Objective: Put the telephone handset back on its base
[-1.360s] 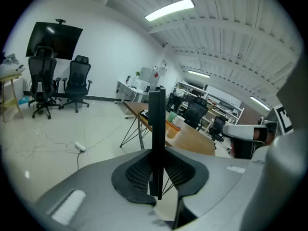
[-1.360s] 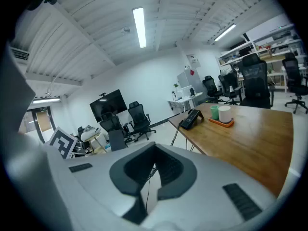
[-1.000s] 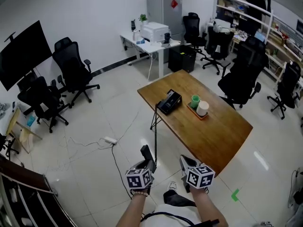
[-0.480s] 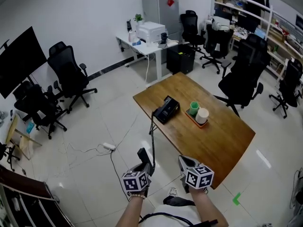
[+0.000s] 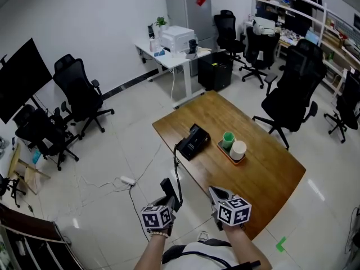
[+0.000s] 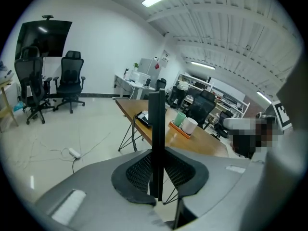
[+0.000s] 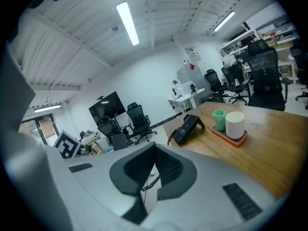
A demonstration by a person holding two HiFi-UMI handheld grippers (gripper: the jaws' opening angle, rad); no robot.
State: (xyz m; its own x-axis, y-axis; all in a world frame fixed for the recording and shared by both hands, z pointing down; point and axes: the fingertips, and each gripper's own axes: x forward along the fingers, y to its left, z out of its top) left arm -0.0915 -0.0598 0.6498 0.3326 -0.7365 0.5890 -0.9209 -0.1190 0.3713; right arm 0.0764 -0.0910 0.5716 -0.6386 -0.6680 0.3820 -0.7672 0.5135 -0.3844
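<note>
Base (image 5: 193, 142) nearer; left gripper (image 5: 168, 199) clamps handset (image 5: 166, 186), lower end hidden.

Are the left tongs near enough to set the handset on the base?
Probably not yet: the base sits well up the table, beyond the left tongs holding the handset. Nothing blocks the way.

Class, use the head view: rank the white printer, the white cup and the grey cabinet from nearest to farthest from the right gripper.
1. The white cup, on the orange tray on the wooden table, just ahead of the right gripper.
2. The white printer, on the white desk across the room.
3. The grey cabinet, behind that desk.
</note>
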